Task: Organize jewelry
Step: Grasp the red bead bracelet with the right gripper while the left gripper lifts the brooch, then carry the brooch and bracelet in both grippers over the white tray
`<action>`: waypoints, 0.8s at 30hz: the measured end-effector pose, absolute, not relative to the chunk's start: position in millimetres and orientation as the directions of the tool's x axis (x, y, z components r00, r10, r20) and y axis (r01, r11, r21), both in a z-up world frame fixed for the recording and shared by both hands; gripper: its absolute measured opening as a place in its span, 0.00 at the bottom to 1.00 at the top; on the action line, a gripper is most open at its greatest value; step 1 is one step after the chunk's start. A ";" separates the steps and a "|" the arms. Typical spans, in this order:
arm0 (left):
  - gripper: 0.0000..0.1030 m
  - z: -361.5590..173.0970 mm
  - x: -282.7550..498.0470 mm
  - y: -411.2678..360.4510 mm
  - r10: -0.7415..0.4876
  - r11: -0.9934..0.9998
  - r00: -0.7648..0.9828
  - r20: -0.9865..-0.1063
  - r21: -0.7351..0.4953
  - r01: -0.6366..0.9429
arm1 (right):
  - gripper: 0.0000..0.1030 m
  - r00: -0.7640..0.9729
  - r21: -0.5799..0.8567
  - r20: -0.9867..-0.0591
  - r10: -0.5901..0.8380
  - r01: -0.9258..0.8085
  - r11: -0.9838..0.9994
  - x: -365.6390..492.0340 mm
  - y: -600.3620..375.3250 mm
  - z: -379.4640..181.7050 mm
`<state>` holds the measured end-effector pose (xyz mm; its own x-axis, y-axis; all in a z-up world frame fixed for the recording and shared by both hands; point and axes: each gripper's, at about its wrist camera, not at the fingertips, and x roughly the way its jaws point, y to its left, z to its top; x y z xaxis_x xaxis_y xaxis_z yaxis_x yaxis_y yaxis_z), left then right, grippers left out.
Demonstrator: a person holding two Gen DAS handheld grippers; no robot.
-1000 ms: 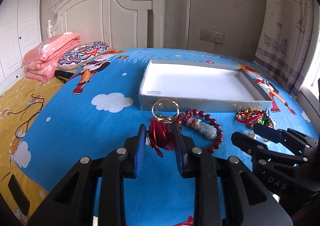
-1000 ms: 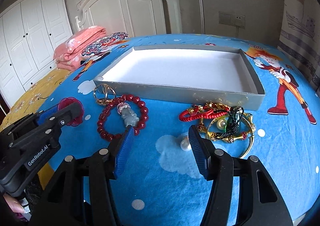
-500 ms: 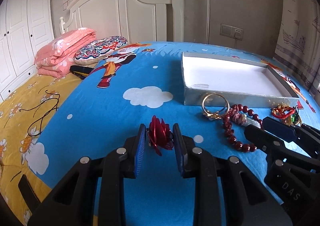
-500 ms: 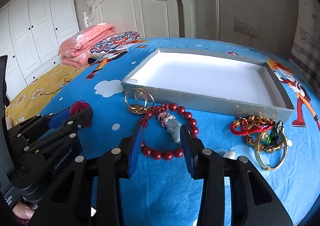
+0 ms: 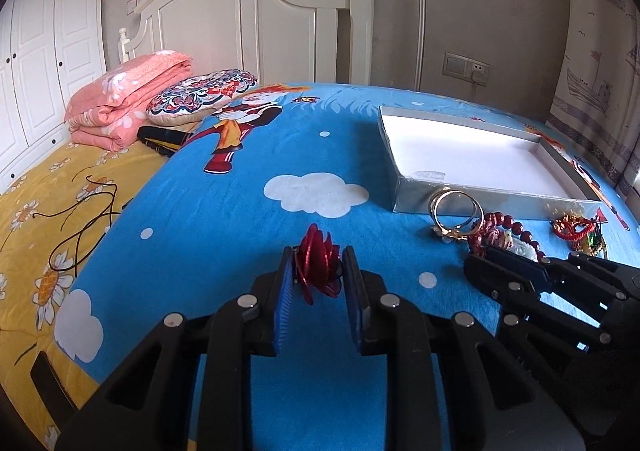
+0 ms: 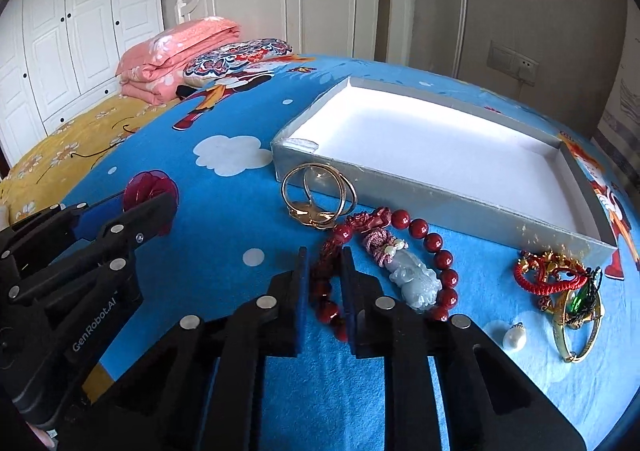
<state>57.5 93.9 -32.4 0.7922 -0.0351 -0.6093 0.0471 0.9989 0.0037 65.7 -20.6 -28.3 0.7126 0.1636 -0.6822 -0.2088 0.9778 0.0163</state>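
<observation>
Pinching a red foil flower (image 5: 318, 265) in our left gripper (image 5: 317, 275), jaws pressed against it above the bed (image 5: 224, 211). Our right gripper (image 6: 325, 283) jaws clamp the red bead bracelet (image 6: 436, 247), lying at six o'clock of the grey tray (image 6: 460, 203).

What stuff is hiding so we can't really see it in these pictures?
- Bead bracelet: near part hidden behind the right tongs, right view.
- Red flower: sides covered by the left tongs, left view.
- Red cord and bangle: small and half behind the right tongs, left view.
- Box: far outer wall unseen.
</observation>
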 end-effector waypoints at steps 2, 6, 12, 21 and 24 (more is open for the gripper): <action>0.23 -31.8 56.4 94.1 -0.042 0.999 0.790 -0.612 -0.009 0.047 | 0.13 0.718 0.025 -0.674 0.171 -0.209 0.977 63.4 -22.8 -28.6; 0.22 -28.2 53.0 91.2 -0.064 0.998 0.789 -0.611 -0.032 0.055 | 0.13 0.751 0.049 -0.634 0.183 -0.198 0.979 53.0 -37.0 -19.4; 0.20 -20.5 43.0 63.7 -0.074 0.996 0.801 -0.594 -0.008 0.086 | 0.13 0.798 0.091 -0.571 0.192 -0.171 0.981 34.3 -65.0 -4.2; 0.19 -6.2 27.9 20.7 -0.103 0.990 0.826 -0.554 0.020 0.136 | 0.13 0.851 0.116 -0.493 0.181 -0.141 0.983 3.6 -106.6 13.2; 0.19 -2.2 26.0 5.3 -0.107 0.988 0.831 -0.546 0.037 0.152 | 0.13 0.860 0.118 -0.477 0.180 -0.140 0.983 -2.2 -115.8 15.9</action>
<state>26.0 5.3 -2.2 0.8310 -0.1070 -0.5459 0.1516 0.9877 0.0372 -2.2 -115.8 15.9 0.8601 0.1803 -0.4772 -0.1404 0.9830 0.1185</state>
